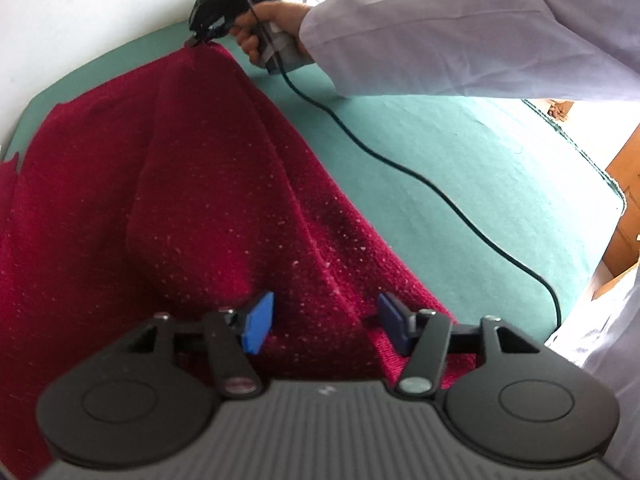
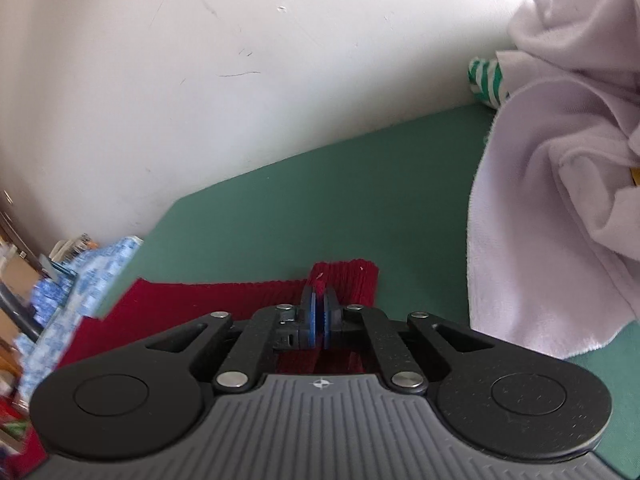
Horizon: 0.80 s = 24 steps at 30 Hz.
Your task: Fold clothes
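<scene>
Here, right tool (image 2: 319, 320) pinching red sweater (image 1: 168, 184), left tool (image 1: 326, 326) agape

A flat green felt-covered worktop (image 2: 320, 208) meets a plain white scuffed wall (image 2: 200, 80). Brown wooden furniture (image 1: 624, 208) stands beyond its edge. Daylight is bright.

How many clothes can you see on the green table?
3, and more may be hidden. The red sweater lies spread in front, pinched by the right gripper. The white garment is heaped at the right. The green-striped cloth peeks out behind it, by the wall.
</scene>
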{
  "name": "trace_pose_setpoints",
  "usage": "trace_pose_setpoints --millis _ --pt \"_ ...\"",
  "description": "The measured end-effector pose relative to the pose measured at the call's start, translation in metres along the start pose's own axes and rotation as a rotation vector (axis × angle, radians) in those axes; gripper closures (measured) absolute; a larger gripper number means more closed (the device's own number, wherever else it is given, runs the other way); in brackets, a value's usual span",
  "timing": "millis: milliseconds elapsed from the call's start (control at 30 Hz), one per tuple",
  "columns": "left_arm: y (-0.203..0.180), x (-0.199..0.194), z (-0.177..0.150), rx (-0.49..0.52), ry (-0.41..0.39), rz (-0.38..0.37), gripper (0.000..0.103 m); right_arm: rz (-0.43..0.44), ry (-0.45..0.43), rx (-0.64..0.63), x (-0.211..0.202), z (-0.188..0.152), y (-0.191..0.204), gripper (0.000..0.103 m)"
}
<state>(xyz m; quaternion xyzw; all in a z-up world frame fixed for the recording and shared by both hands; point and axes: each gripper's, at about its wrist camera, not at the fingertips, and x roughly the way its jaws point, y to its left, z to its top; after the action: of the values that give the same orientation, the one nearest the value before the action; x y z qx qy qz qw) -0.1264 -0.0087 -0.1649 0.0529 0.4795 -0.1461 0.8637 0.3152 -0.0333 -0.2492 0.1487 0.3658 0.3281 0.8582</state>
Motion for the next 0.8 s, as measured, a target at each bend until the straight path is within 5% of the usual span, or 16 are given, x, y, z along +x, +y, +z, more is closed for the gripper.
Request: trace_pose_setpoints --millis 33,100,200,300,367,400,567,600,667,733,800 --pt "0.002 0.0 0.0 0.0 0.0 -0.001 0.041 0.005 0.004 0.011 -0.002 0.0 -0.003 0.081" --pt "0.004 0.0 -0.002 0.002 -0.001 -0.004 0.041 -0.024 -0.075 -0.007 -0.029 0.002 0.003 0.072" --pt "0.006 0.001 -0.002 -0.006 -0.006 -0.009 0.041 -0.009 -0.093 -0.102 -0.064 -0.004 0.018 0.082" --pt "0.006 -0.004 -0.007 -0.002 -0.012 -0.012 0.041 0.079 0.102 -0.138 -0.058 -0.024 0.032 0.085" --pt "0.003 -0.004 -0.006 0.009 -0.008 -0.012 0.041 0.034 0.192 -0.171 -0.041 -0.036 0.038 0.094" --pt "0.001 -0.004 -0.006 0.015 -0.006 -0.013 0.041 0.005 0.161 -0.197 -0.037 -0.038 0.04 0.103" --pt "-0.003 -0.007 -0.007 0.034 0.016 -0.045 0.041 -0.085 0.105 -0.19 -0.037 -0.028 0.051 0.103" --pt "-0.002 -0.004 -0.006 0.031 0.02 -0.052 0.041 -0.09 0.102 -0.183 -0.04 -0.027 0.054 0.093" --pt "0.002 -0.001 -0.007 0.013 0.018 -0.073 0.041 0.02 0.152 -0.201 -0.066 -0.043 0.061 0.092" --pt "0.003 0.001 -0.01 0.001 0.007 -0.094 0.037 0.13 0.248 -0.214 -0.091 -0.064 0.067 0.08" --pt "0.002 0.0 -0.011 0.006 -0.004 -0.12 0.033 0.139 0.308 -0.269 -0.101 -0.091 0.072 0.08"
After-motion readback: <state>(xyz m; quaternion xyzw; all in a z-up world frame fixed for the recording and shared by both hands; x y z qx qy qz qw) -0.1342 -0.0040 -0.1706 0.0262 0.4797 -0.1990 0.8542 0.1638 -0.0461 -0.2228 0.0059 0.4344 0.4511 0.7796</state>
